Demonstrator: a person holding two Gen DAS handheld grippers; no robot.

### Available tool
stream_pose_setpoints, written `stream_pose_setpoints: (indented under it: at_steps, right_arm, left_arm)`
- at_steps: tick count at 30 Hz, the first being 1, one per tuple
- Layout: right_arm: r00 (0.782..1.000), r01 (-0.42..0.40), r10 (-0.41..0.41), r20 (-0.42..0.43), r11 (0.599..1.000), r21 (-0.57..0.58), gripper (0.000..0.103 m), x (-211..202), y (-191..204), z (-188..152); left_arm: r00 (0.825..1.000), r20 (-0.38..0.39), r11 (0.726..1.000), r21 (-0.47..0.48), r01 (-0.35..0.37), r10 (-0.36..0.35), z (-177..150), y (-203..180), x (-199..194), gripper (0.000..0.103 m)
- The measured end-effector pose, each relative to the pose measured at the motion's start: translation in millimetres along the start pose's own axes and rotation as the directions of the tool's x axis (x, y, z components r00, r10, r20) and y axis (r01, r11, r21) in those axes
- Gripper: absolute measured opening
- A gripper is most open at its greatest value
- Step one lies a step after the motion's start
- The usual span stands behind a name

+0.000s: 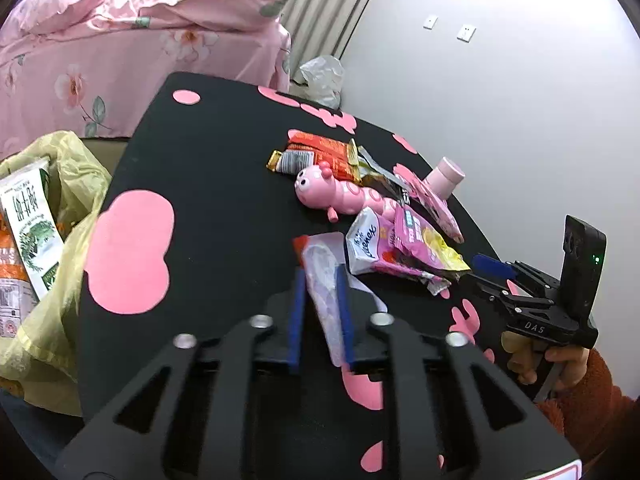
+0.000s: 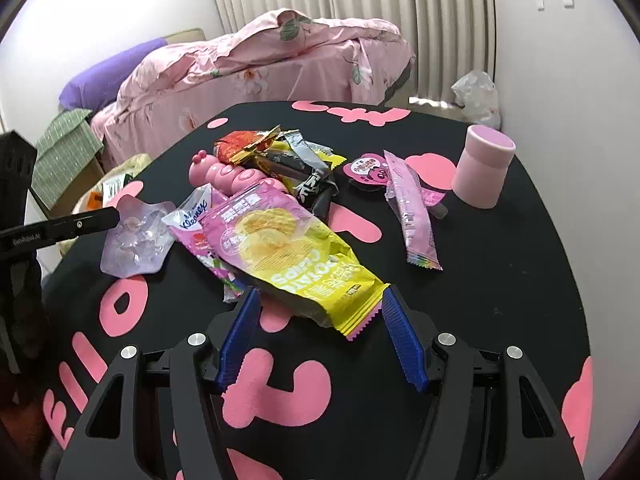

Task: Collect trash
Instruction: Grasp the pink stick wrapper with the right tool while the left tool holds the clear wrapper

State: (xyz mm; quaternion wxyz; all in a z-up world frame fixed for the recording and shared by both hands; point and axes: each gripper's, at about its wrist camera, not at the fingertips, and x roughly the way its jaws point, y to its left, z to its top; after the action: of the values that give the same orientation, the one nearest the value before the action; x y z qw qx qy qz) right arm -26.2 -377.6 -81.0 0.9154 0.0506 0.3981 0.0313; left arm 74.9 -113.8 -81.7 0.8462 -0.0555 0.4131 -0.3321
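A clear plastic blister (image 1: 322,276) (image 2: 136,236) lies on the black table (image 1: 224,152) between the blue pads of my left gripper (image 1: 320,270). The pads stand either side of it, not visibly pressing. My right gripper (image 2: 319,292) (image 1: 486,274) is wide open, with the lower end of a pink-and-yellow chips bag (image 2: 296,256) (image 1: 420,240) between its fingertips. Beside the bag lie a Kleenex pack (image 2: 192,212) (image 1: 364,244), red and grey wrappers (image 2: 280,156), a pink stick pack (image 2: 412,216) and a round pink-lidded cup (image 2: 366,172).
A yellowish trash bag (image 1: 68,200) holding a milk carton (image 1: 28,220) hangs off the table's left side. A pink caterpillar toy (image 1: 336,192) and a pink cup (image 2: 484,168) stand among the litter. A pink bed (image 2: 280,60) is beyond the table. A hand (image 1: 560,360) holds the right gripper.
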Motion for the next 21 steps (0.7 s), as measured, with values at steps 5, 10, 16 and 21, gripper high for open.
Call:
stream_pose_setpoints:
  at_steps: [5, 10, 16, 21]
  right_arm:
    - [1.0, -0.003, 0.003, -0.016, 1.0, -0.03, 0.06, 2, 13, -2]
    - [0.999, -0.009, 0.011, 0.04, 0.998, -0.054, 0.06, -11, 22, -5]
    - [0.989, 0.112, -0.103, 0.105, 0.99, -0.081, 0.06, -20, -13, 36]
    - [0.998, 0.068, -0.067, 0.018, 0.998, -0.021, 0.06, 19, -53, 67]
  left_arm:
    - [1.0, 0.003, 1.0, -0.008, -0.001, 0.001, -3, 1, -1, 0.025]
    - [1.0, 0.013, 1.0, -0.03, -0.01, 0.011, -4, 3, -4, 0.031]
    - [0.995, -0.095, 0.996, -0.085, -0.036, 0.028, 3, 11, 15, 0.034]
    - [0.996, -0.089, 0.994, -0.108, -0.025, 0.015, 5, 16, 13, 0.035]
